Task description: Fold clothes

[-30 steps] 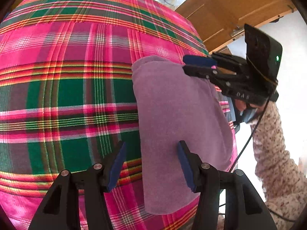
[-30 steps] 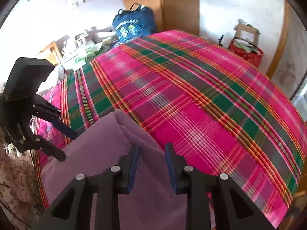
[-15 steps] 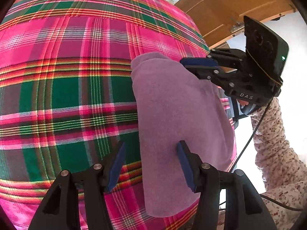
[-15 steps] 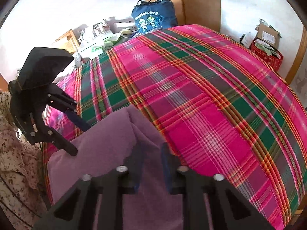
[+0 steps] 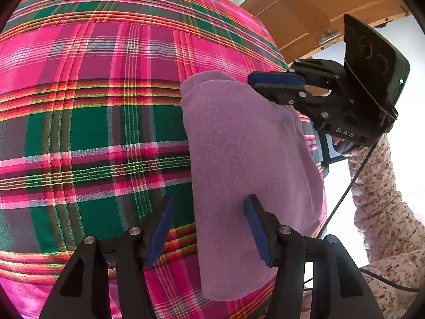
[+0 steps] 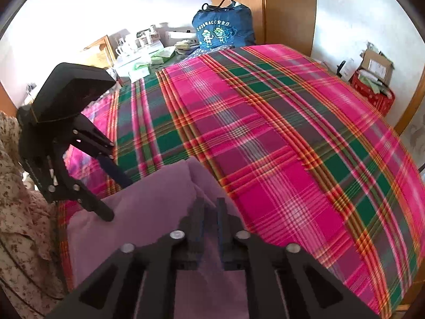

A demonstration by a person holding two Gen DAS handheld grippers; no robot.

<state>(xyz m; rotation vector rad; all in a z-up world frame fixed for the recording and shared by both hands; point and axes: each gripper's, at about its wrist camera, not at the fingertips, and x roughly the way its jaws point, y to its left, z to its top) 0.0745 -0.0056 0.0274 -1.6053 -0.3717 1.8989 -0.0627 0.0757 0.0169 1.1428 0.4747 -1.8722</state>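
Note:
A folded purple garment (image 5: 247,159) lies near the edge of a bed covered by a pink and green plaid sheet (image 5: 93,133). My left gripper (image 5: 208,202) is open and hovers over the garment's near left edge, one finger over the sheet and one over the cloth. From the right wrist view, the left gripper (image 6: 117,198) shows with its fingers spread over the garment (image 6: 138,220). At the garment's far corner, my right gripper (image 5: 251,85) is closed. In its own view the right gripper (image 6: 209,204) pinches a raised fold of the purple cloth.
A person's floral sleeve (image 5: 379,199) holds the right gripper beside the bed. Beyond the bed stand a blue bag (image 6: 223,29), a wooden wardrobe (image 6: 289,8), a cluttered table (image 6: 143,53) and a red basket (image 6: 372,93). A wooden door (image 5: 318,8) is behind the bed corner.
The right gripper's fingers have narrowed from clearly apart to pinched on the garment's fold. The left gripper stays open in about the same place.

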